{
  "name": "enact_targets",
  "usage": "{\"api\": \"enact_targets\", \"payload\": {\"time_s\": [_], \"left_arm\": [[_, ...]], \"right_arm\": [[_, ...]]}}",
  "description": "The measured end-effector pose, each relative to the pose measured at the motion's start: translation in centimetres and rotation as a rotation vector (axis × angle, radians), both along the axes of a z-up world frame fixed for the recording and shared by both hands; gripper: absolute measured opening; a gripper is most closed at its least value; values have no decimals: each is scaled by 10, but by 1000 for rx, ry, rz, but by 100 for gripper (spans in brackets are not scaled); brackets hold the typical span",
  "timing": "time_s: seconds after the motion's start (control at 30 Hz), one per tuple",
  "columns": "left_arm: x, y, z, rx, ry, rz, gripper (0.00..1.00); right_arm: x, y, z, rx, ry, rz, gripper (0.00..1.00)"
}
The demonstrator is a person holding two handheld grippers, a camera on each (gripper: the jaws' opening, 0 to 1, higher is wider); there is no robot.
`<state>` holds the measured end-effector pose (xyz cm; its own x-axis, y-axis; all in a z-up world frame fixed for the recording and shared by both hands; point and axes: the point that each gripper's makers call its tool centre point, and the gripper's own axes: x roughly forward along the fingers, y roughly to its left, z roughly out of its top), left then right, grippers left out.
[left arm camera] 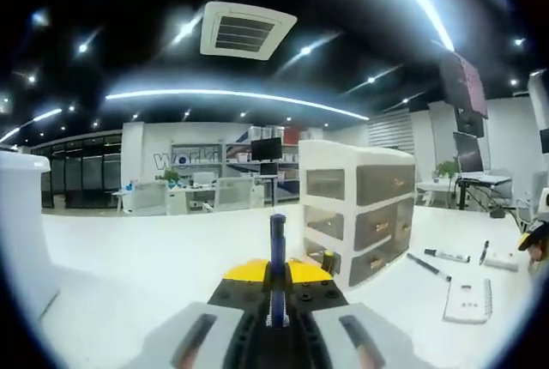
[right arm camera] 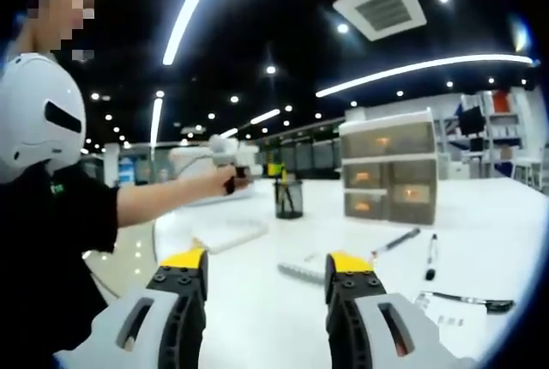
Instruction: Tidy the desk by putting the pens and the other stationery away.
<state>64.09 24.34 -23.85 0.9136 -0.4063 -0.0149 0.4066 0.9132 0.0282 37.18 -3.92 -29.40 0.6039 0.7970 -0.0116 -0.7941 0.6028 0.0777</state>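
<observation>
In the left gripper view the left gripper (left arm camera: 276,296) is clenched on a slim dark blue pen (left arm camera: 277,253), which stands upright between the yellow-tipped black jaws at about 6 o'clock. Just beyond it, toward 3 o'clock, sits a boxy drawer unit (left arm camera: 358,210) of white plastic with three smoky translucent drawer fronts, a small dark round object touching its base. Farther toward 4 o'clock, markers (left arm camera: 446,256) with dark caps lie flat on the smooth white desk (left arm camera: 154,257), near a pale rectangular eraser-like block (left arm camera: 468,300). In the right gripper view the right gripper (right arm camera: 266,279) is released, its jaws standing wide apart with nothing between them. Between the jaw tips lies a short pale ruler-like strip (right arm camera: 302,272); toward 2 o'clock a slender pen (right arm camera: 395,241) and a black-capped marker (right arm camera: 431,257) rest apart on the glossy desktop, and another thin pen (right arm camera: 467,300) lies at 4 o'clock. A black mesh pen cup (right arm camera: 288,198) stands upright near 12 o'clock, with the drawer unit to its right. At 10 o'clock a person's outstretched hand (right arm camera: 225,180) holds the other gripper. The room is an open office with a dark ceiling, strip lights and a square vent.
</observation>
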Motion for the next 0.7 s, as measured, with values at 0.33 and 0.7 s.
{"api": "enact_targets", "payload": {"time_s": [0.33,0.7], "left_arm": [[1,3,-2,10,-8,12,7],[-7,1,-2,5,-18,23,24]], "right_arm": [[0,2,-1,3,2,2,52],[0,1,0,6,1,1,52]]}}
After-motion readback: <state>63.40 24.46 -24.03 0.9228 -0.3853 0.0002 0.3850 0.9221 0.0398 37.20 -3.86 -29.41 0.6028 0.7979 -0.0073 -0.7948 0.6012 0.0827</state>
